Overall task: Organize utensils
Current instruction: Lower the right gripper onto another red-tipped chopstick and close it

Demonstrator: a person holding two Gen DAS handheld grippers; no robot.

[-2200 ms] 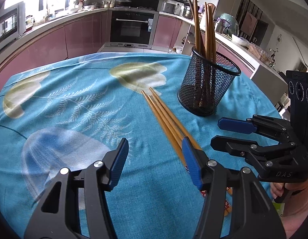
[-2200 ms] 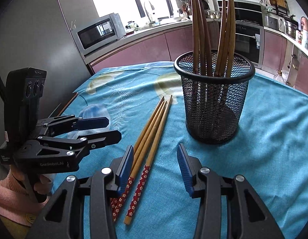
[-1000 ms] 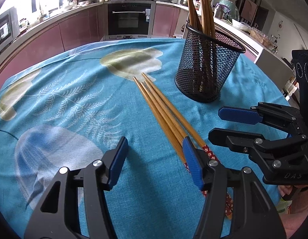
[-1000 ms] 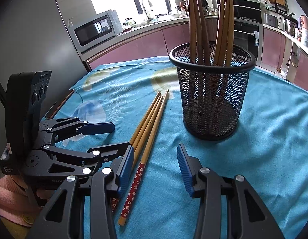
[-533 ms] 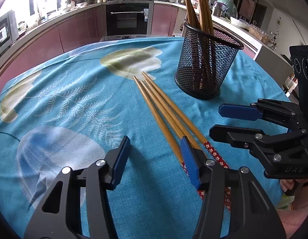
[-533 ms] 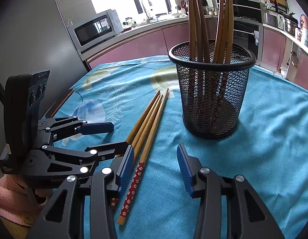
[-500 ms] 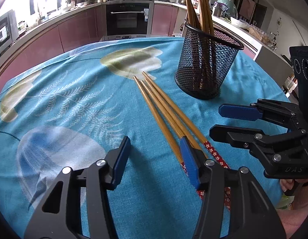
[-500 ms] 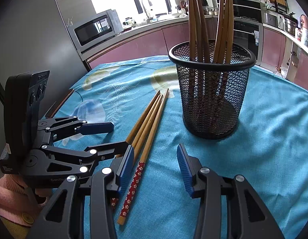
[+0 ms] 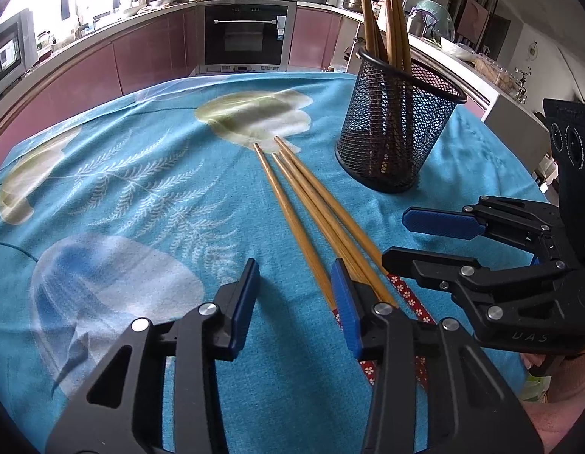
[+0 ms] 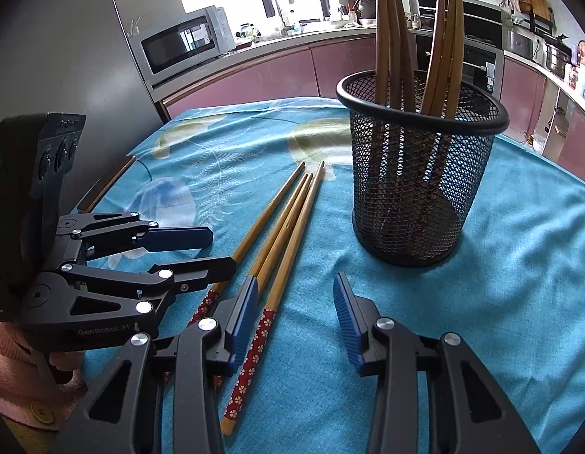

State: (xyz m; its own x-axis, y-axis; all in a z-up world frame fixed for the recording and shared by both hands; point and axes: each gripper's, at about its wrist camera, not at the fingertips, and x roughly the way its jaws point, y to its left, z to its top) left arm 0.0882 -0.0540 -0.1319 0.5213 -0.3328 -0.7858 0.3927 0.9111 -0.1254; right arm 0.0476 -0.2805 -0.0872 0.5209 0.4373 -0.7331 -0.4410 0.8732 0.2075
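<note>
Standing partway done, several chopsticks already sit upright in the mesh holder ahead of the right tool, while loose chopsticks lie on the surface between both released tools, left tool empty too.

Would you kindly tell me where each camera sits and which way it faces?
Left wrist view: on the left gripper, open, facing loose chopsticks and mesh holder; right gripper at right.
Right wrist view: on the right gripper, open, facing the same things; left gripper and a pink sleeve at left.
Shared: chopsticks, holder, blue tablecloth.
</note>
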